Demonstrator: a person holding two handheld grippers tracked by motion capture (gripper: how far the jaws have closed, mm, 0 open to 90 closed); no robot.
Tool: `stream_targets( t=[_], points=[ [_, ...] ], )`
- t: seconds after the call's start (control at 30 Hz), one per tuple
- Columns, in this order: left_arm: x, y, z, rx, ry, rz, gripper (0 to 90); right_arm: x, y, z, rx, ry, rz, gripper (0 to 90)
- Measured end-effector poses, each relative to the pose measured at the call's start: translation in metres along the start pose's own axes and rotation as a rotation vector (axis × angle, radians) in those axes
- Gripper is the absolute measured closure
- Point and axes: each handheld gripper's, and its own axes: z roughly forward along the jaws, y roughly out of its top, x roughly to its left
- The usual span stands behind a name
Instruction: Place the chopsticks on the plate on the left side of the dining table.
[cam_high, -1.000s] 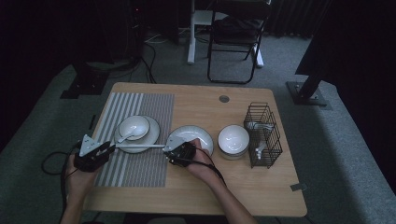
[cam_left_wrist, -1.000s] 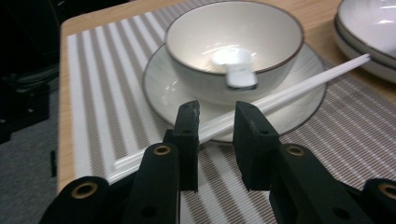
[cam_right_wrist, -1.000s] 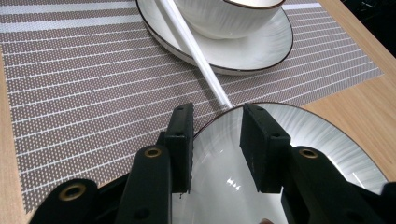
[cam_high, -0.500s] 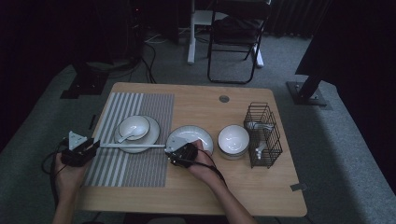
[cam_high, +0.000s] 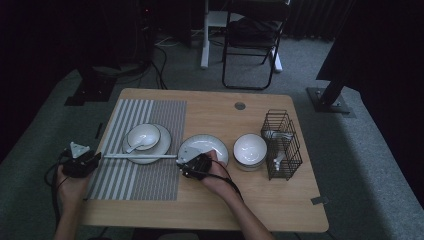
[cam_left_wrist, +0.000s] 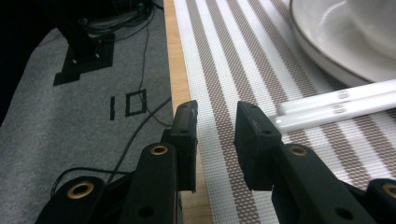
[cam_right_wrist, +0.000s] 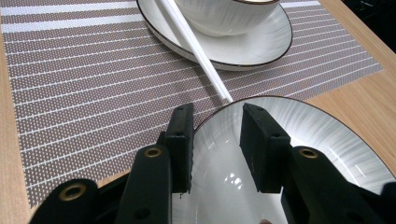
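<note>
The left gripper hangs over the near-left edge of the striped woven placemat, its jaws apart with nothing between them; they have just been opening. Just to its right lie the ends of the pair of white chopsticks, which stretch rightward along the near rim of the white saucer holding a bowl and spoon. The right gripper stands with its jaws apart astride the near-left rim of the empty white dark-rimmed plate; whether they press on the rim I cannot tell.
</note>
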Motion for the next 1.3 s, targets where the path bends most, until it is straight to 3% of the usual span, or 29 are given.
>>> stream_targets(
  t=[0.9, 1.3],
  points=[
    [-0.0094, -0.0005, 0.005, 0.007, -0.018, 0.014, 69.6, -0.0017, -0.0015, -0.0012, 0.0, -0.006, 0.0, 64.4],
    [-0.0011, -0.0047, -0.0032, -0.012, -0.004, -0.022, 69.0, -0.0014, -0.0048, -0.0025, 0.002, -0.003, 0.006, 64.3]
  ],
)
